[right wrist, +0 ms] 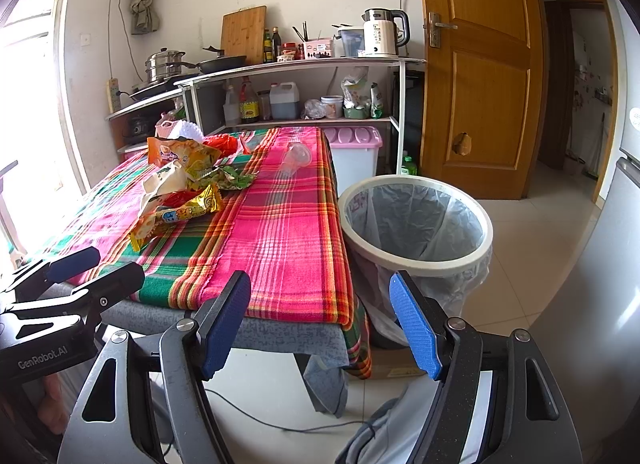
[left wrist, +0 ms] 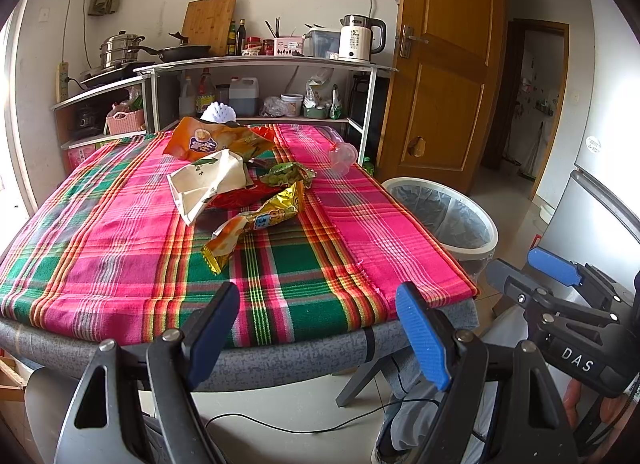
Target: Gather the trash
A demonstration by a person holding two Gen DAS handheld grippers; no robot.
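Note:
A heap of snack wrappers (left wrist: pixel 240 180) lies mid-table on the plaid cloth (left wrist: pixel 120 244): an orange bag, a white paper bag, a gold wrapper (left wrist: pixel 256 224), green and red ones. The same heap of wrappers (right wrist: pixel 180 188) shows at the left of the right wrist view. A clear plastic cup (left wrist: pixel 342 154) lies on its side near the table's far right edge, and the cup (right wrist: pixel 296 158) is also in the right wrist view. A white bin (right wrist: pixel 416 224) with a clear liner stands right of the table. My left gripper (left wrist: pixel 320 328) and right gripper (right wrist: pixel 320 316) hover open before the table's near edge, holding nothing.
Shelves (left wrist: pixel 260 64) behind the table carry pots, a kettle (left wrist: pixel 360 38), bottles and jars. A wooden door (left wrist: pixel 444 64) stands open at the right, a fridge (left wrist: pixel 600 216) at far right. A pink-lidded box (right wrist: pixel 356 148) sits beyond the bin. A cable (left wrist: pixel 300 424) runs along the tiled floor.

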